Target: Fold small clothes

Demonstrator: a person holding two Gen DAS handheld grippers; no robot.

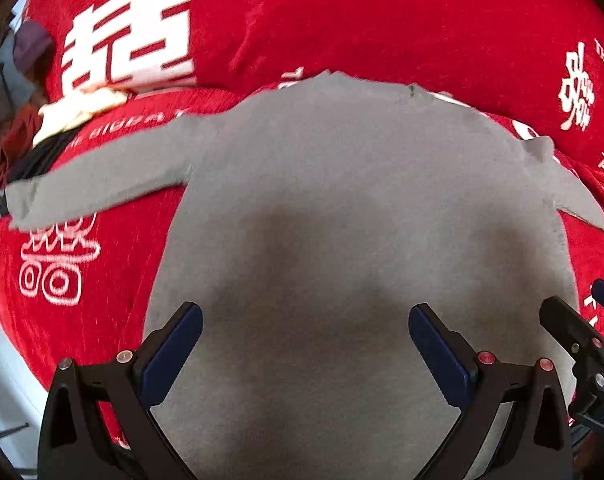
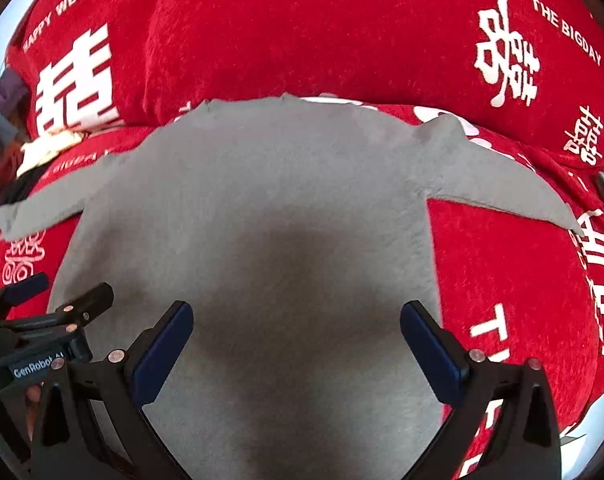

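Note:
A small grey long-sleeved shirt (image 1: 341,184) lies spread flat on a red cover, sleeves out to both sides; it also shows in the right wrist view (image 2: 262,192). My left gripper (image 1: 305,320) is open and empty above the shirt's lower body. My right gripper (image 2: 298,316) is open and empty above the same lower body, a little to the right. Each gripper shows at the edge of the other's view: the right gripper (image 1: 581,328) and the left gripper (image 2: 62,300). The shirt's hem is hidden below both views.
The red cover (image 2: 501,272) with white characters and lettering spans the surface, with a raised red cushion (image 2: 302,32) behind the shirt. A pile of other clothes (image 1: 42,120) lies at the far left.

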